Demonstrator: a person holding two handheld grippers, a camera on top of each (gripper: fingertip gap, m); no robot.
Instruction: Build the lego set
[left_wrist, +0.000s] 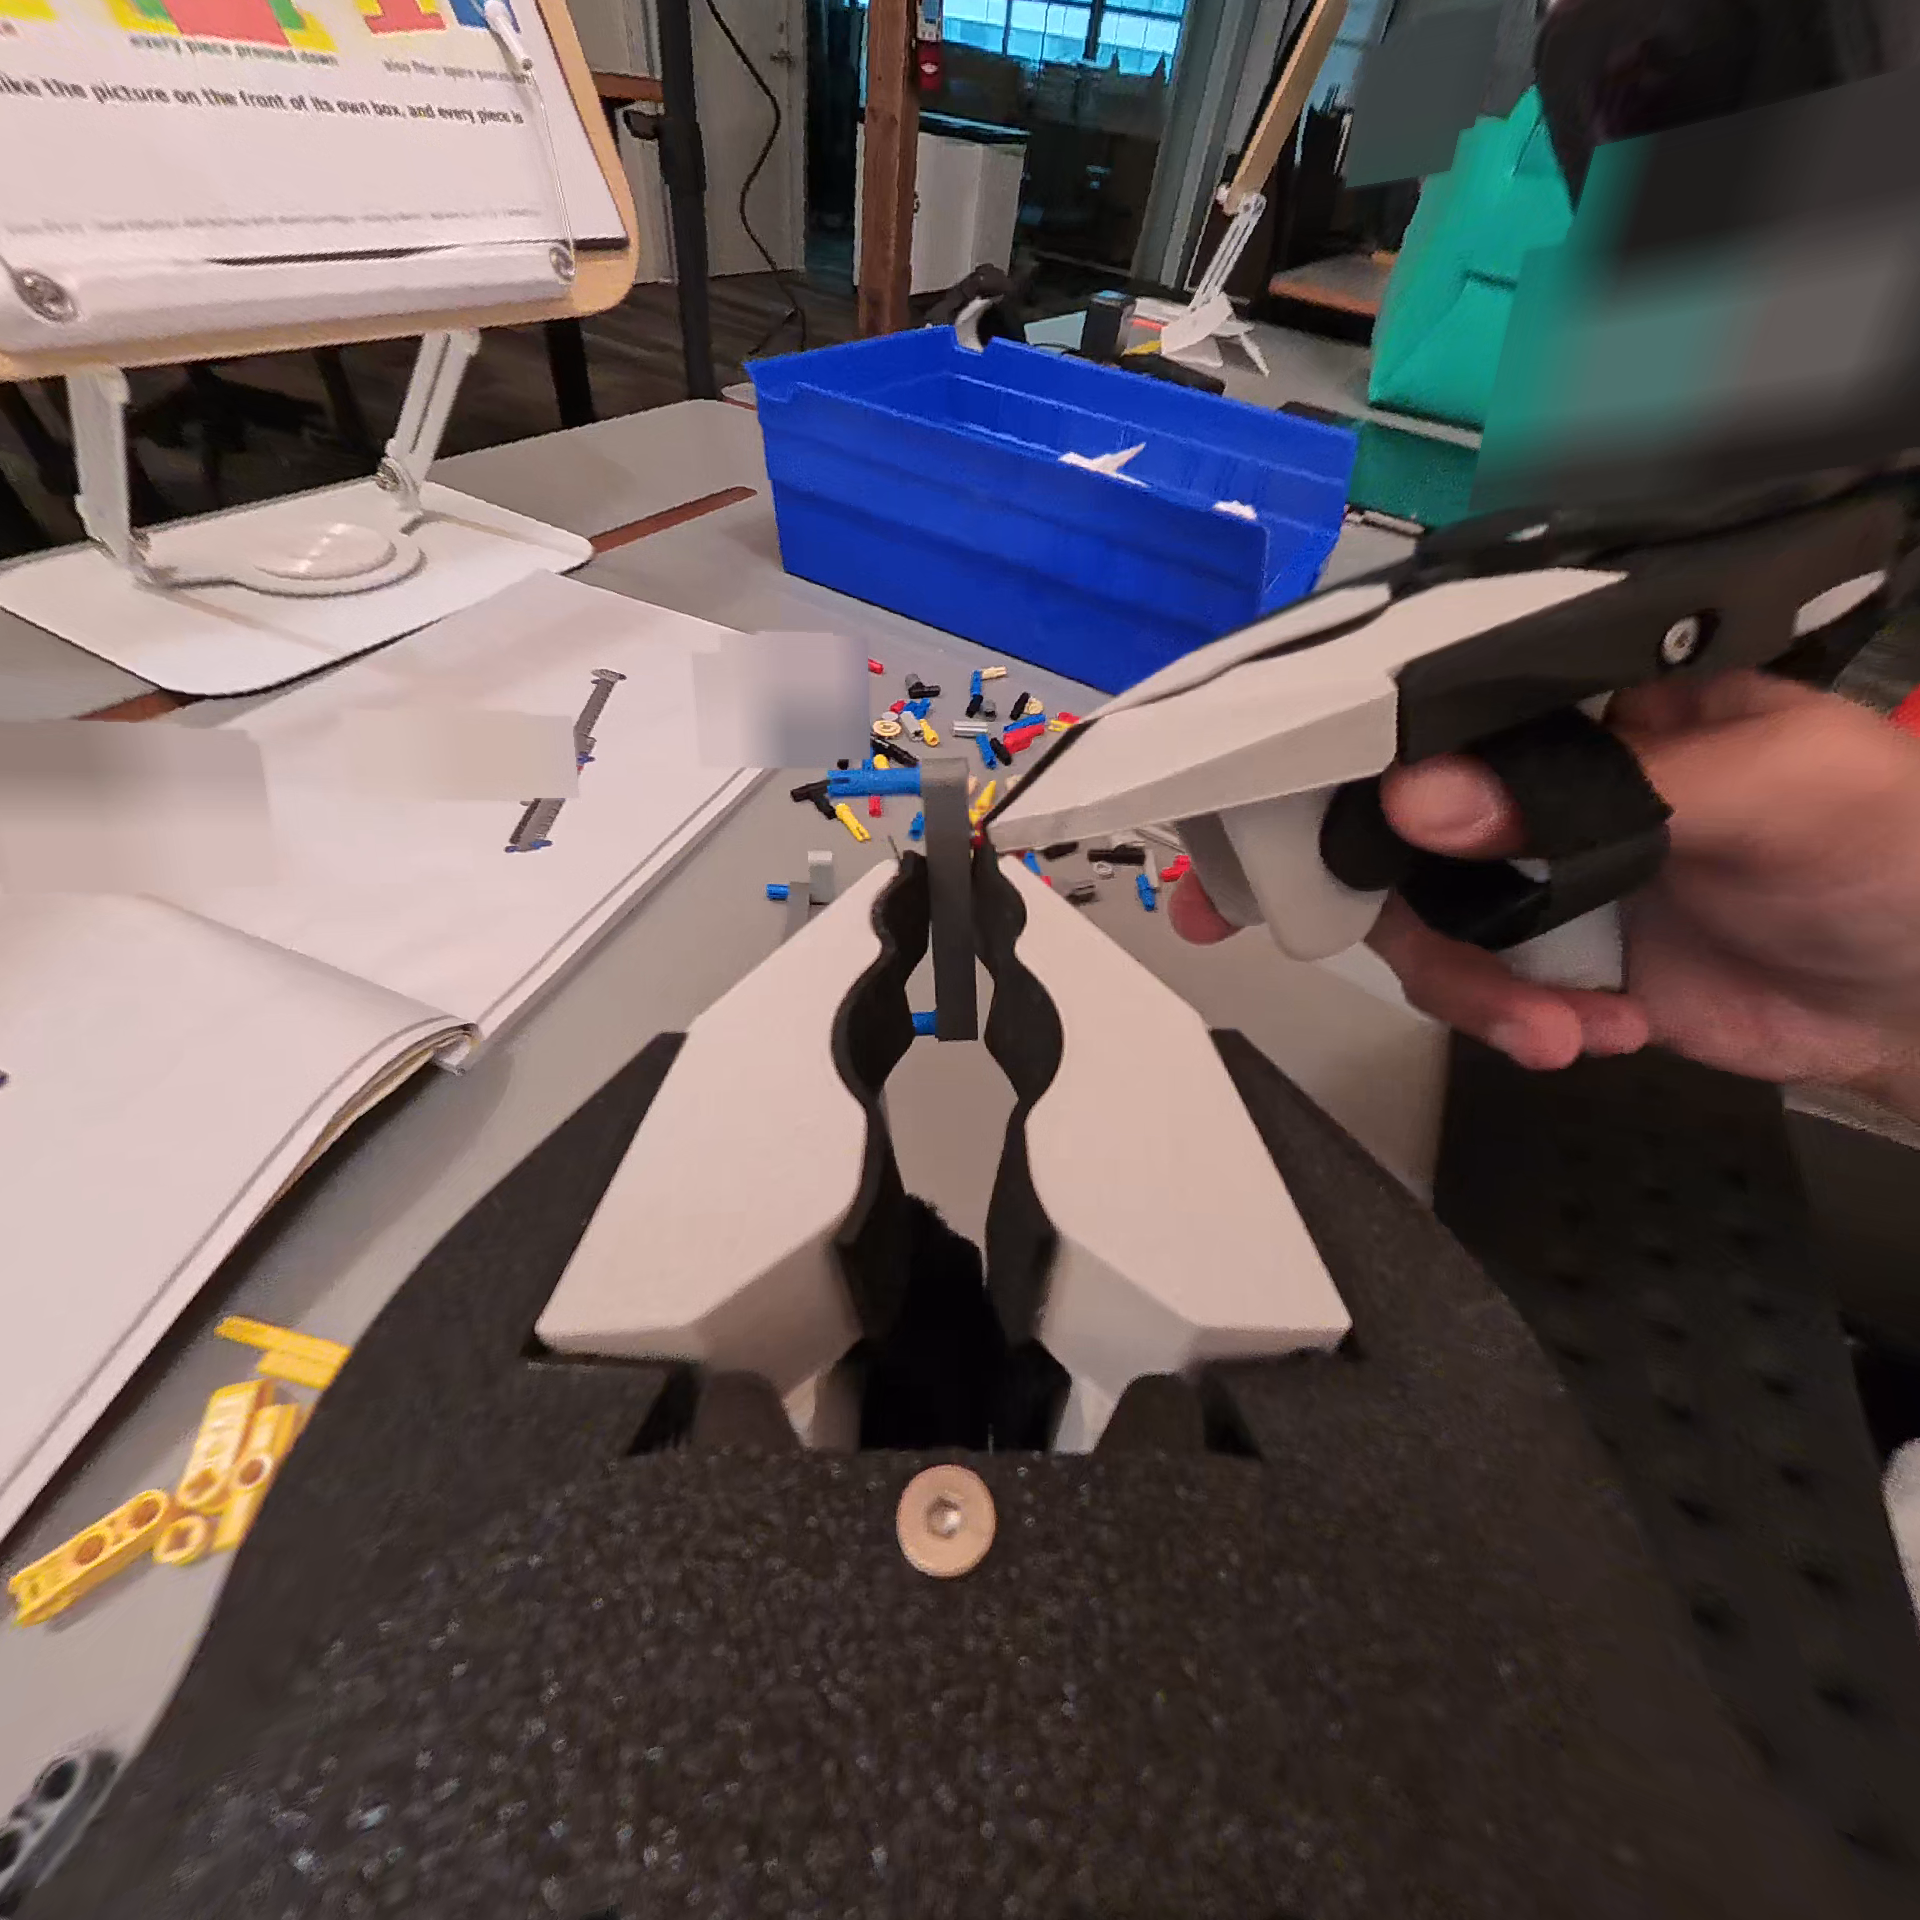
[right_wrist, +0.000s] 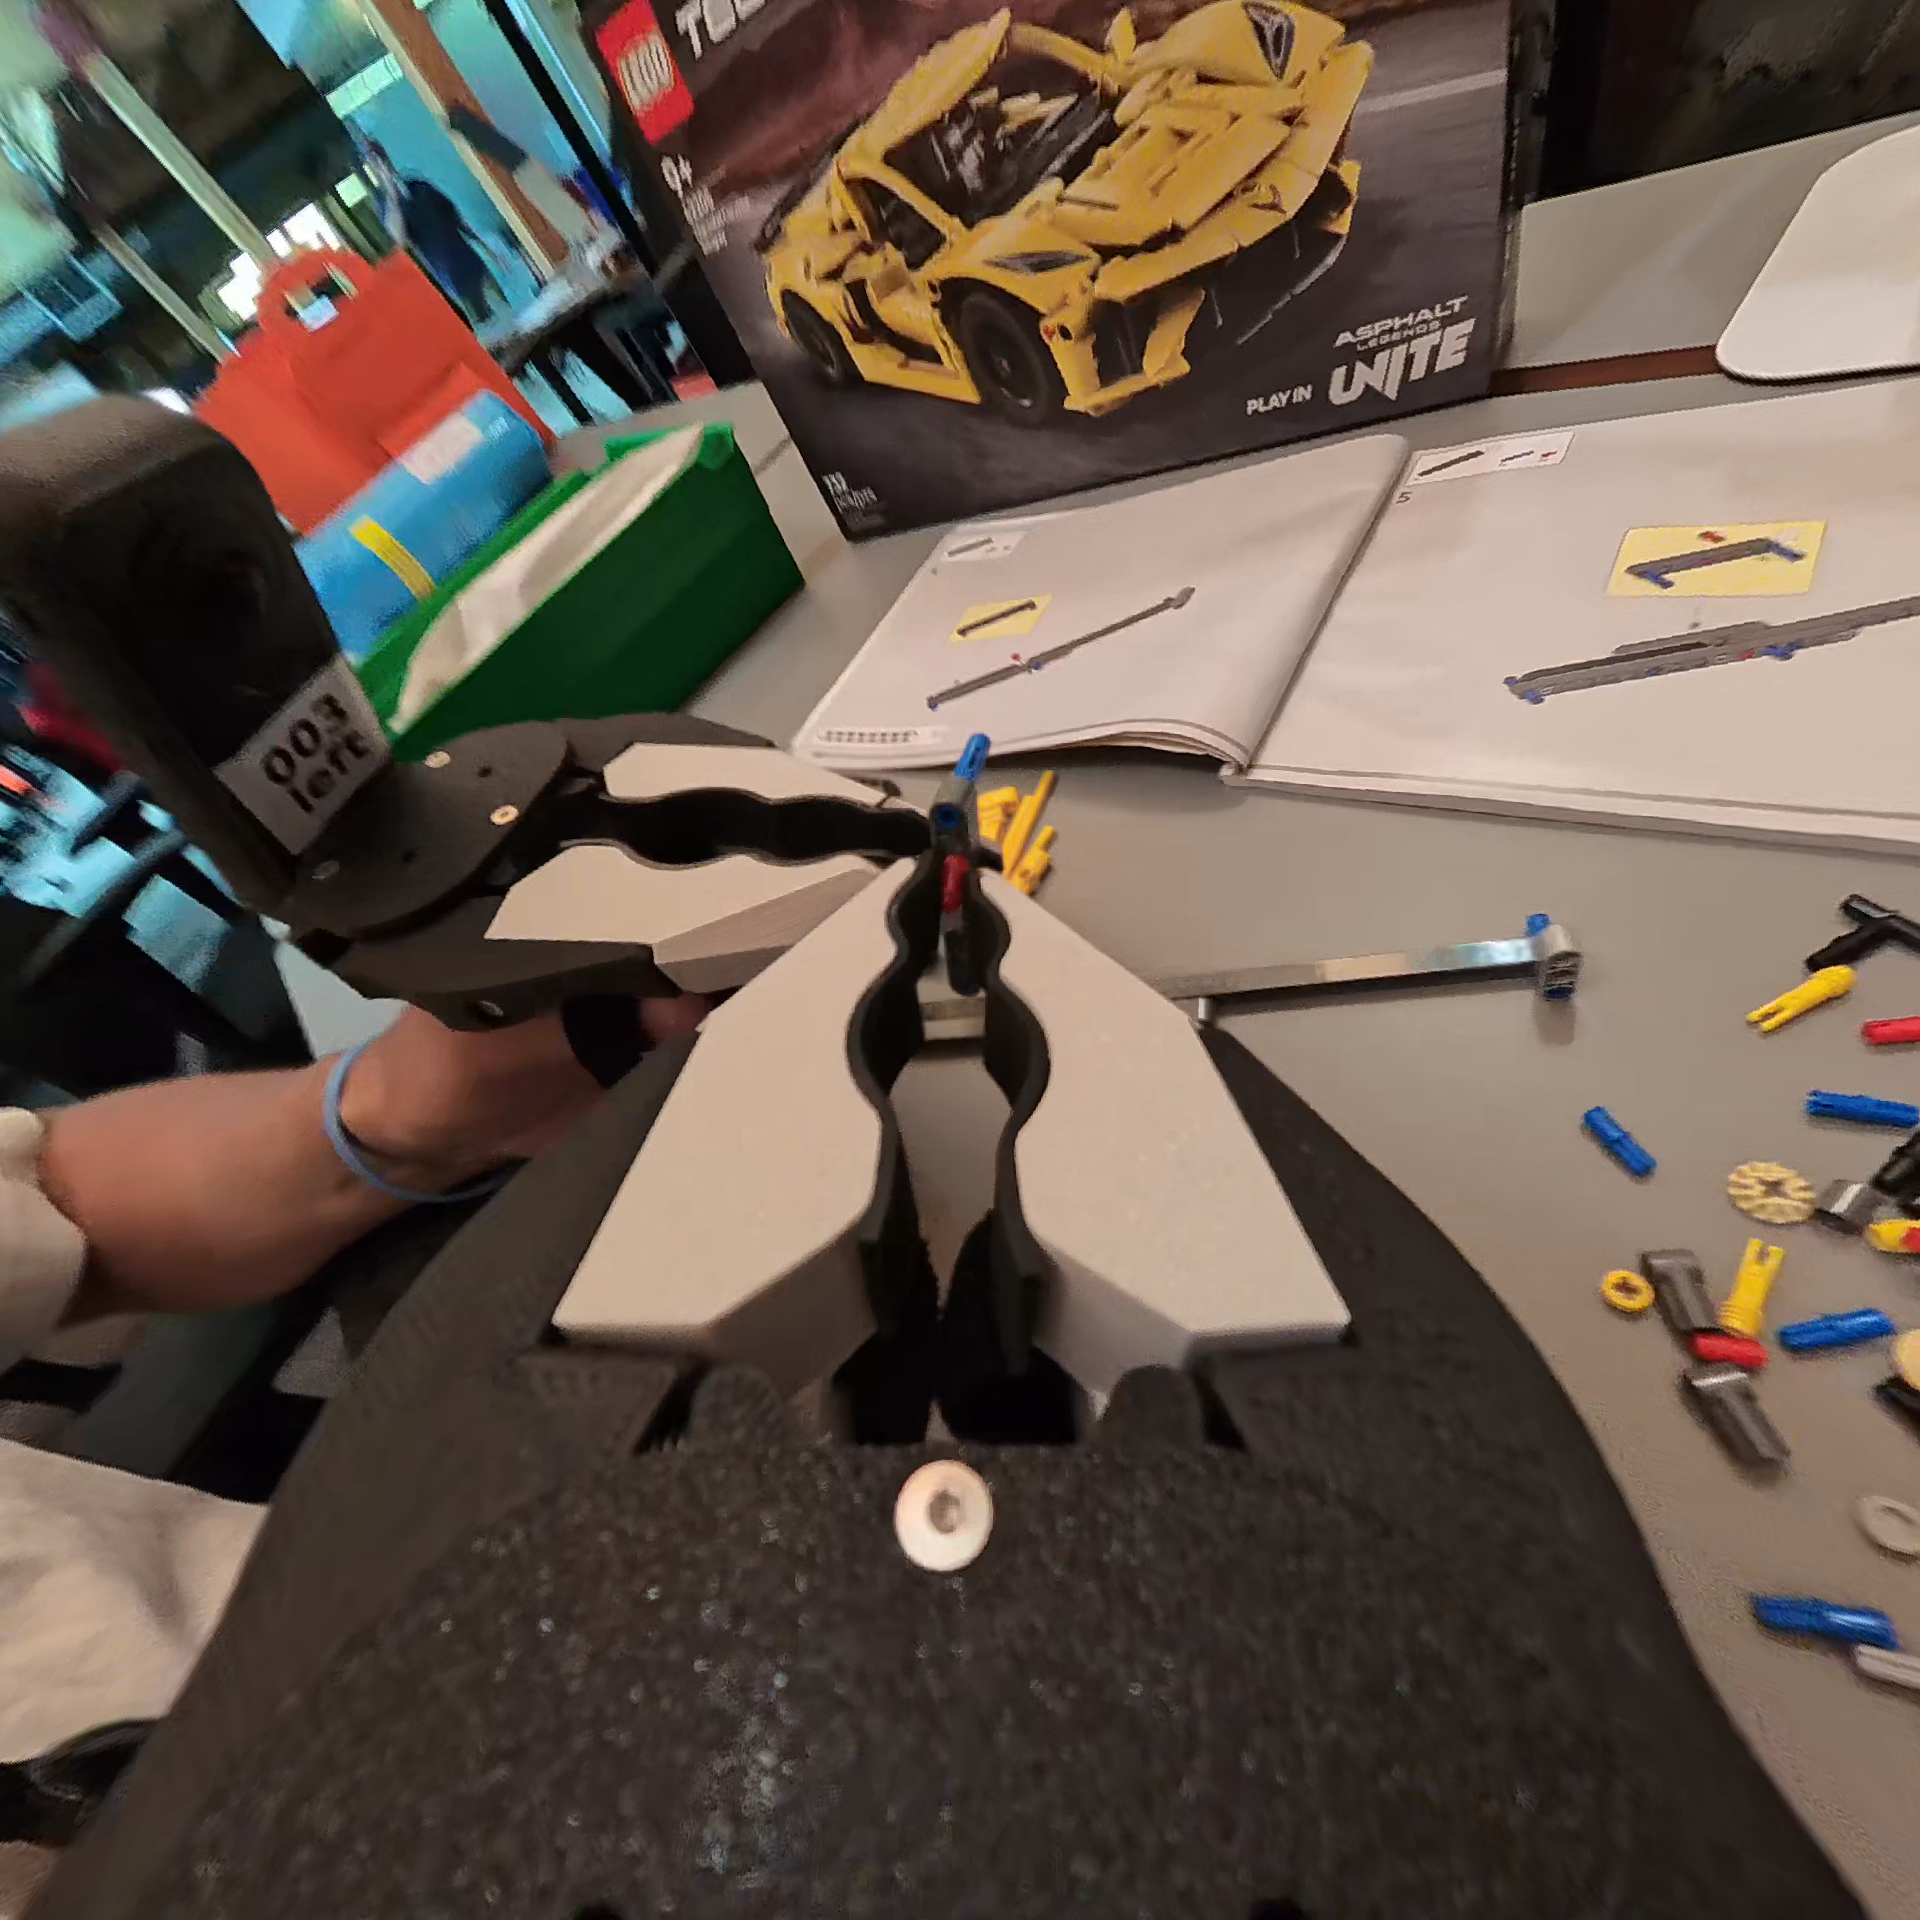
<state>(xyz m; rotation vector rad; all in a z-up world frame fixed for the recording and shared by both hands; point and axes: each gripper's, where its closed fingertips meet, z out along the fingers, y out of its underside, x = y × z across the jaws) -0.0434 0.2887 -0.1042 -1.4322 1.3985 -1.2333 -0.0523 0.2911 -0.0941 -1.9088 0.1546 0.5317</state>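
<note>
My left gripper (left_wrist: 951, 883) is shut on a dark grey lego beam (left_wrist: 956, 935) and holds it upright above the table. A blue pin (left_wrist: 925, 1023) sticks out of the beam's lower end. My right gripper (left_wrist: 992, 826) comes in from the right and its tips touch the beam's side. In the right wrist view, the right gripper (right_wrist: 951, 883) is shut on a small red pin (right_wrist: 951, 878), pressed against the beam (right_wrist: 956, 951). The left gripper (right_wrist: 920, 826) reaches in from the left. A blue pin (right_wrist: 974, 753) tops the beam.
An open instruction booklet (left_wrist: 416, 831) (right_wrist: 1351, 623) lies on the grey table. A blue bin (left_wrist: 1039, 520) stands behind loose pins (left_wrist: 935, 727) (right_wrist: 1766, 1247). Also there: yellow beams (left_wrist: 187, 1496) (right_wrist: 1023, 821), a long grey assembly (right_wrist: 1382, 961), the set box (right_wrist: 1091, 239), a green bin (right_wrist: 623, 592). My two grippers' fingertips are within a few centimetres of each other.
</note>
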